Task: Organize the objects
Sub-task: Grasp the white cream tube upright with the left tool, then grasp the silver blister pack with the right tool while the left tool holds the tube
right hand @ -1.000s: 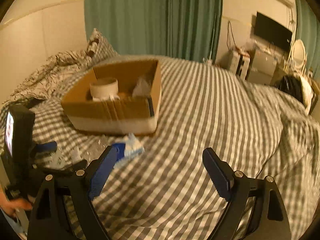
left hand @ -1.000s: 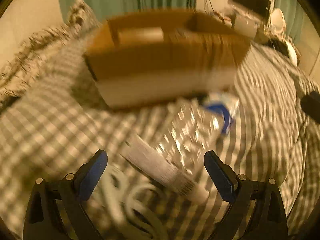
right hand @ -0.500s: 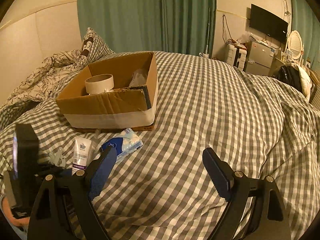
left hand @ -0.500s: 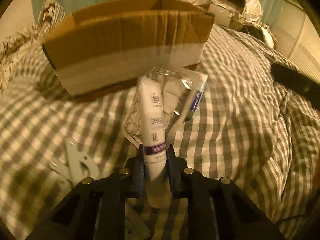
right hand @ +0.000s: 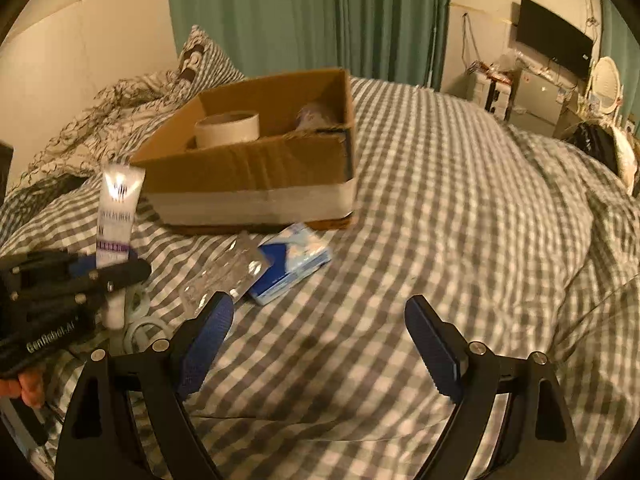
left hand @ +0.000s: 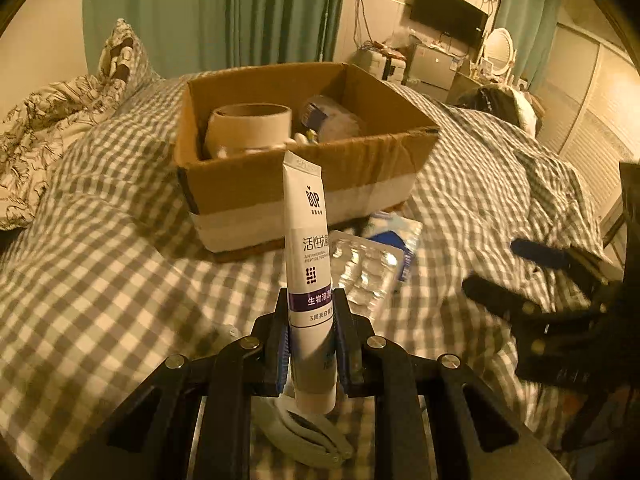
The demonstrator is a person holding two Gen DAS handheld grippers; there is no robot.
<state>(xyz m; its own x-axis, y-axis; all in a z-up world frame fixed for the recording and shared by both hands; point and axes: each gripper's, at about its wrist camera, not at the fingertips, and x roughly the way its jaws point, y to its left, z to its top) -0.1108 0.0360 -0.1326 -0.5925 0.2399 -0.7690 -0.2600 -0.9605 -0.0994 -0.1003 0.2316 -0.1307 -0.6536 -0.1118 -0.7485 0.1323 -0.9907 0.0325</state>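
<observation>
Jaws of the left gripper [left hand: 310, 332] clamped a tube [left hand: 307, 240] low, upright above the bed, likely bound for the box [left hand: 304, 184]; right gripper [right hand: 320, 344] waited, jaws apart.

Grey-and-white checked bedspread [right hand: 420, 208] covers bed, rumpled at right. Black-and-white leaf-print crumpled quilt [left hand: 36, 120] far left, checked pillow [left hand: 124, 54] propped behind it. Green pleated curtains [right hand: 304, 16] along far wall. Black flat wall-mounted television [right hand: 554, 42] far right, cluttered low cabinet [left hand: 432, 66] below it. Oval white-framed mirror [left hand: 498, 46] right of cabinet. Dark bundle [right hand: 596, 148] on bed, far right.
</observation>
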